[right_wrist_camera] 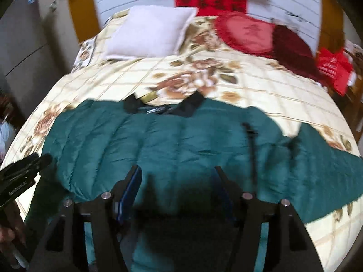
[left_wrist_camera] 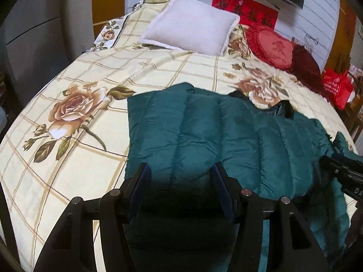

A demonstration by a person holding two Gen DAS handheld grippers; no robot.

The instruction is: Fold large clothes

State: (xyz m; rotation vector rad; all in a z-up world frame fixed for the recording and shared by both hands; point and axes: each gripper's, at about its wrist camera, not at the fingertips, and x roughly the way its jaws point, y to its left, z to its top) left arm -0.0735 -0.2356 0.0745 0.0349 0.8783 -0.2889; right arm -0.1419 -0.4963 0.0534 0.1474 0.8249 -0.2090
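A large teal quilted jacket (left_wrist_camera: 204, 131) lies spread across the near part of the bed, its black collar (left_wrist_camera: 281, 108) toward the pillows. It also shows in the right wrist view (right_wrist_camera: 172, 140), with one sleeve (right_wrist_camera: 326, 165) stretched out to the right. My left gripper (left_wrist_camera: 180, 170) is open, hovering over the jacket's near left part, holding nothing. My right gripper (right_wrist_camera: 178, 172) is open above the jacket's near middle, holding nothing. Each gripper shows at the edge of the other's view: the right one (left_wrist_camera: 344, 176), the left one (right_wrist_camera: 25, 170).
The bed has a cream floral cover (left_wrist_camera: 74, 117). A white pillow (left_wrist_camera: 190, 27), a red heart cushion (left_wrist_camera: 270, 45) and a dark red cushion (left_wrist_camera: 306, 65) lie at the head. A red bag (left_wrist_camera: 338, 86) stands at the right; a grey cabinet (left_wrist_camera: 29, 36) at the left.
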